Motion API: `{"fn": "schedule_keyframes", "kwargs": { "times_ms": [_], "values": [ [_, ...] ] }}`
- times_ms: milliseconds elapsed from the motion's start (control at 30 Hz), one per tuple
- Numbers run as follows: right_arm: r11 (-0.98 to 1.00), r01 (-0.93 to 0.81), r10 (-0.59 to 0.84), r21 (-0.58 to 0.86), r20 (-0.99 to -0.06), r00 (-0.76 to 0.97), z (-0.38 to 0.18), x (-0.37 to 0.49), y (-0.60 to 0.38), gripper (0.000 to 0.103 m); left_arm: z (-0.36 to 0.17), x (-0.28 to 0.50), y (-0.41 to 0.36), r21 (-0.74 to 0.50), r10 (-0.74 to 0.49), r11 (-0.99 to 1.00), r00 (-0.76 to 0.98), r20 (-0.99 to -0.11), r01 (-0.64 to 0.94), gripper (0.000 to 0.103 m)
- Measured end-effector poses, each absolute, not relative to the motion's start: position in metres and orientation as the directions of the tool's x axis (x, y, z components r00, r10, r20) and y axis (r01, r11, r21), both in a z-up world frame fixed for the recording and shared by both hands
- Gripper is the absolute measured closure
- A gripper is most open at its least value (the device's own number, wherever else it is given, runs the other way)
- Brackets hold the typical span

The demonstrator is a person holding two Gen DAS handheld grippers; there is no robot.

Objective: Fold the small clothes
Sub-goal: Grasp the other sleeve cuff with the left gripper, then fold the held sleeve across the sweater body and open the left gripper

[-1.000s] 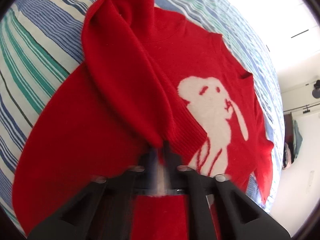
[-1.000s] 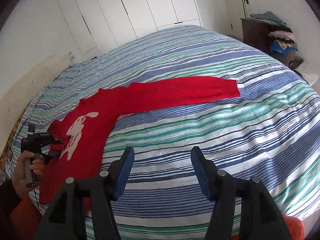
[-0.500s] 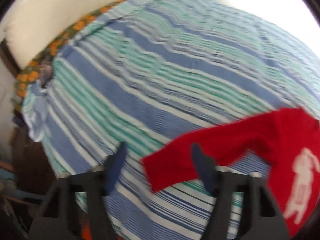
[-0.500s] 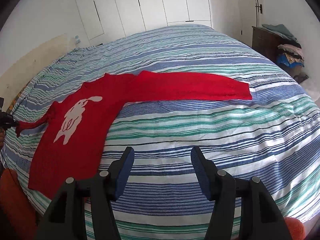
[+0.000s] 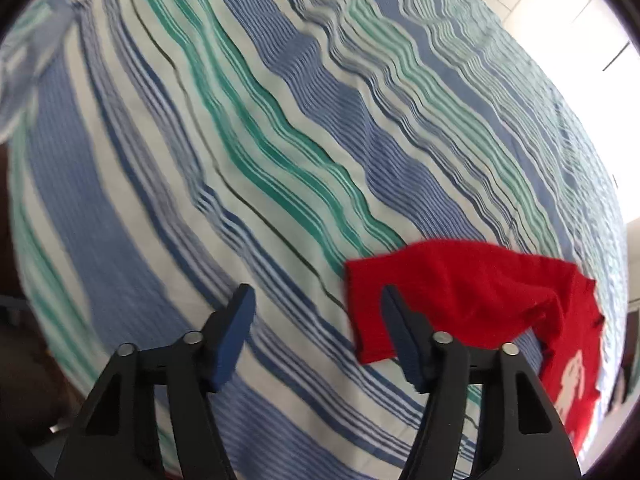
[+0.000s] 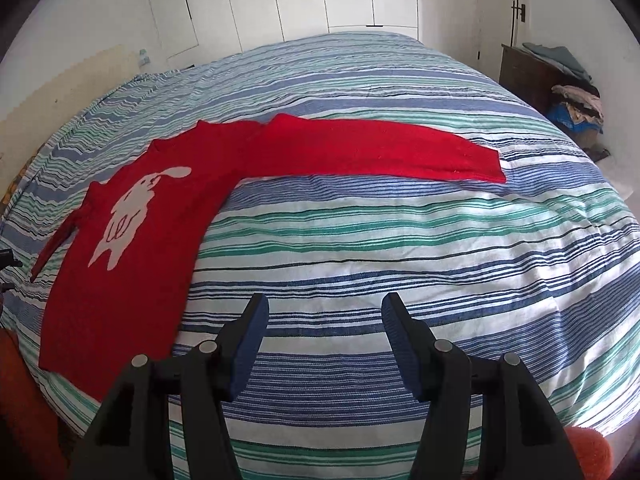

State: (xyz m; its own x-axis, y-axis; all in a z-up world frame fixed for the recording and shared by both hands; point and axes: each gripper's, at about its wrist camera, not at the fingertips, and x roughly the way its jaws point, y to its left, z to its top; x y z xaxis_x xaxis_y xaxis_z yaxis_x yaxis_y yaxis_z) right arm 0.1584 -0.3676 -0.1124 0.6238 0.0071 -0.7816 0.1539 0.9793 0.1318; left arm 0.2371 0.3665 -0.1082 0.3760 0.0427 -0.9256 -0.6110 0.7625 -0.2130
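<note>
A small red sweater with a white rabbit on its chest lies flat, front up, on the striped bed cover. One sleeve stretches out to the right across the bed. The other sleeve lies spread to the left, its cuff just beyond my left gripper's right finger. My left gripper is open and empty above the cover. My right gripper is open and empty above the near part of the bed, right of the sweater's body.
The bed cover has blue, green and white stripes. White wardrobe doors stand behind the bed. A dark dresser piled with clothes stands at the right. The bed's edge runs close below my right gripper.
My left gripper, shut on the sleeve cuff over the sweater's body one second ago, carried it out to the left, let go and now stands open. My right gripper moved slightly nearer.
</note>
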Motion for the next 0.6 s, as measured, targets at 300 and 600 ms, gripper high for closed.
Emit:
{"fn": "schedule_keyframes", "kwargs": {
  "times_ms": [300,600],
  "values": [
    [0.988,0.136,-0.020,0.076,-0.803,0.596,-0.118,0.162,-0.353,0.044,-0.109,0.261,0.351,-0.295,-0.034,0.775,0.430,-0.902,-0.558,0.064],
    [0.991,0.122,-0.021,0.061,-0.816,0.577,-0.123,0.165,-0.347,0.044,-0.098,0.285,0.330,-0.080,0.149,0.826,0.354,-0.923,-0.557,0.100]
  ]
}}
